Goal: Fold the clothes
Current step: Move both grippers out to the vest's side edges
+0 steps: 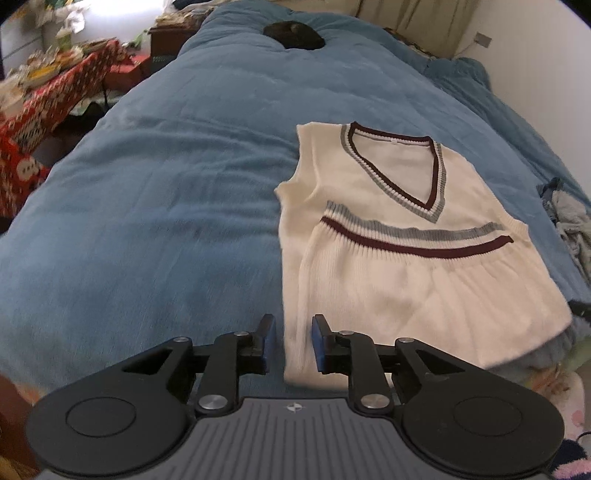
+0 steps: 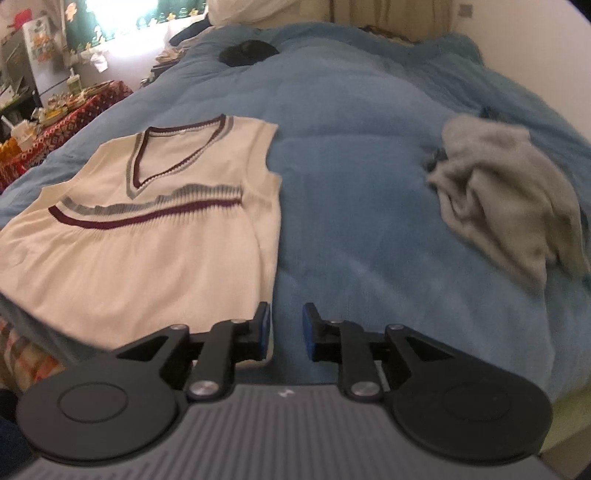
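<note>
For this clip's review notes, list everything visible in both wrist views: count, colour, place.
knit vest: one, cream with maroon and grey stripes and V-neck, flat on the bed, hem folded up over its front
grey garment: one, light grey, crumpled on the bed to the vest's right
dark object: one, black, at the far end of the bed; too blurred to identify
blanket: one, blue, covering the bed
side table: one, red patterned cloth, cluttered, left of the bed
left gripper: one, black with blue pads, open over the vest's near left edge, holding nothing
right gripper: one, black with blue pads, open beside the vest's near right edge, holding nothing
</note>
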The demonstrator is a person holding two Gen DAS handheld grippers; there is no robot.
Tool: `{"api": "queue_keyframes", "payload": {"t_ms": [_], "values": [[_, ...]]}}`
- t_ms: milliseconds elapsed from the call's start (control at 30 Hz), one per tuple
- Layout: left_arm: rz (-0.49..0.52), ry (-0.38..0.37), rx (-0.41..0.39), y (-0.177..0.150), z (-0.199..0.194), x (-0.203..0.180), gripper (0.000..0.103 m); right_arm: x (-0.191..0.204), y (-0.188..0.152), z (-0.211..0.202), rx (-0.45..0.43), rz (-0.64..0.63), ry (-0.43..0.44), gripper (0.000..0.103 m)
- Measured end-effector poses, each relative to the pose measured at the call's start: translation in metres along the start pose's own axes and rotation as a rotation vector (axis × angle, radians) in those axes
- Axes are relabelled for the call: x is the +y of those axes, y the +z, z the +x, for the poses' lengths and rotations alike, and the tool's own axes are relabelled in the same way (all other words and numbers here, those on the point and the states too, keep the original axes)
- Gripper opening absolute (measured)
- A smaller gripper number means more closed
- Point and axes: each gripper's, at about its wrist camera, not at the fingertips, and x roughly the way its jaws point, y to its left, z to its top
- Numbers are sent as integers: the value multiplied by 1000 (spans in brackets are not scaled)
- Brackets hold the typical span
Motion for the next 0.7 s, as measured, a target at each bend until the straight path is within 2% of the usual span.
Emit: {"api": "queue_keyframes", "payload": {"t_ms": [233, 367, 500, 600, 700], "values": [[-28, 19, -19, -13, -20, 5, 23, -7, -10, -16, -47, 66, 20, 21], [-24, -5, -25, -14, -28, 4, 25, -5, -10, -29, -71, 60, 49, 23], [-31, -18, -11, -16, -26, 5, 30, -2, -14, -21, -41, 50, 50, 24], [-36, -19, 3, -18, -21, 5, 36, -12, -20, -9, -12, 112, 66, 25], [-56, -39, 19, -19, -13, 6, 38, -19, -22, -3, 3, 158, 90, 27]]}}
